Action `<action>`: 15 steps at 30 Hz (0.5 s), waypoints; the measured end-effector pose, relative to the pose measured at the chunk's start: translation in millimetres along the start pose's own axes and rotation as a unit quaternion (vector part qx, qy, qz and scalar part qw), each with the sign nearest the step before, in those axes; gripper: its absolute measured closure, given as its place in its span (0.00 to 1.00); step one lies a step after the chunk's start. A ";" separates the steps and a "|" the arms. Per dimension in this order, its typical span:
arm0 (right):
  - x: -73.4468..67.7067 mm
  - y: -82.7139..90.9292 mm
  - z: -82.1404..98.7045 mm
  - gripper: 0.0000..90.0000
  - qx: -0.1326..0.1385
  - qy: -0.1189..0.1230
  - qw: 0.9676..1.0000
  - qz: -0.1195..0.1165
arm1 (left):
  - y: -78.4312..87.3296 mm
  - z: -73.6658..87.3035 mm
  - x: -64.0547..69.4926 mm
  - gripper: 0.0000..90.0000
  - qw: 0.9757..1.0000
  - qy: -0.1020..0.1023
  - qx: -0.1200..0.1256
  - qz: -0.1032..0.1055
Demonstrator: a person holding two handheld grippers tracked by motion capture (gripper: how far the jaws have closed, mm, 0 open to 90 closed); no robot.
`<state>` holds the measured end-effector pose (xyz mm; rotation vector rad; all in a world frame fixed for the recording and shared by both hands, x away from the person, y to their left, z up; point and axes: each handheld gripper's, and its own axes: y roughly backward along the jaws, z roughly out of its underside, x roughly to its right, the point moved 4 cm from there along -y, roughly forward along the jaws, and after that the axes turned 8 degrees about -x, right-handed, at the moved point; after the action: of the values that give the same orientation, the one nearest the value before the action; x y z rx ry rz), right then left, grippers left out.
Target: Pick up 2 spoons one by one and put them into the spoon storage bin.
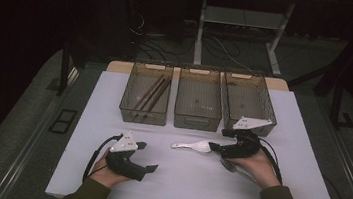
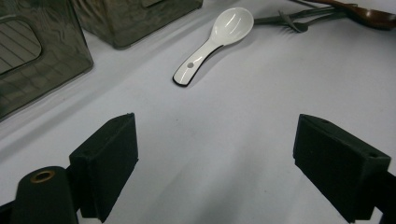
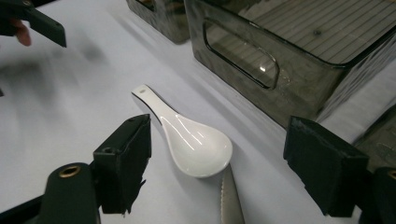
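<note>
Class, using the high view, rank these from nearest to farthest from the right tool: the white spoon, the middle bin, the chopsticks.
1. White spoon: just left of the right tool.
2. Middle bin: behind, slightly left.
3. Chopsticks: in the far-left bin.

Between my right gripper's (image 3: 215, 168) matt black, foam-like pads lies the white spoon (image 3: 194, 142), glossy like glazed ceramic. At six o'clock of it, a serrated metal knife blade (image 3: 231, 200) looks dull. The table cover (image 2: 224, 140) is smooth and matt white; the bins (image 3: 299, 51) are smoky translucent plastic, ribbed inside
</note>
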<state>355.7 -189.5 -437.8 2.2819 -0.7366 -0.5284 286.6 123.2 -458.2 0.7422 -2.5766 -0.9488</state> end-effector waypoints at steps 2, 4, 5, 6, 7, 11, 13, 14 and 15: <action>1.6 -4.2 -1.2 0.32 -0.003 0.000 1.000 -0.001 | -2.6 0.8 0.4 0.12 1.000 -0.003 -0.007 -0.006; 2.4 -7.7 -1.7 0.36 -0.007 -0.003 1.000 -0.015 | -4.2 1.1 0.5 0.10 1.000 -0.008 -0.010 -0.010; 2.6 -10.3 -2.0 0.38 -0.011 -0.004 1.000 -0.020 | -4.8 1.0 0.3 0.08 1.000 -0.008 -0.011 -0.010; 2.4 -12.6 -2.3 0.40 -0.019 -0.006 0.999 -0.026 | -5.2 1.1 0.1 0.07 1.000 -0.005 -0.010 -0.010; 2.4 -14.9 -3.1 0.41 -0.023 -0.006 0.999 -0.029 | -5.5 1.0 -0.4 0.06 1.000 -0.002 -0.010 -0.009; 3.2 -23.8 -6.5 0.47 -0.042 -0.003 0.999 -0.025 | -5.3 1.4 -3.3 0.02 1.000 0.012 -0.012 -0.008; 2.7 -29.8 -5.8 0.49 -0.053 0.000 0.998 -0.025 | -5.2 1.8 -3.6 0.01 1.000 0.014 -0.013 -0.006; 2.4 -32.7 -5.1 0.50 -0.058 0.001 0.998 -0.022 | -5.5 2.1 -3.5 0.01 1.000 0.016 -0.014 -0.004; 2.2 -35.3 -4.4 0.51 -0.064 0.003 0.998 -0.020 | -5.8 2.3 -3.5 0.01 1.000 0.016 -0.016 -0.006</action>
<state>372.4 -167.2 -460.0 2.1818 -0.6378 -0.5715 290.6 122.6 -464.0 0.7576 -2.5255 -0.9723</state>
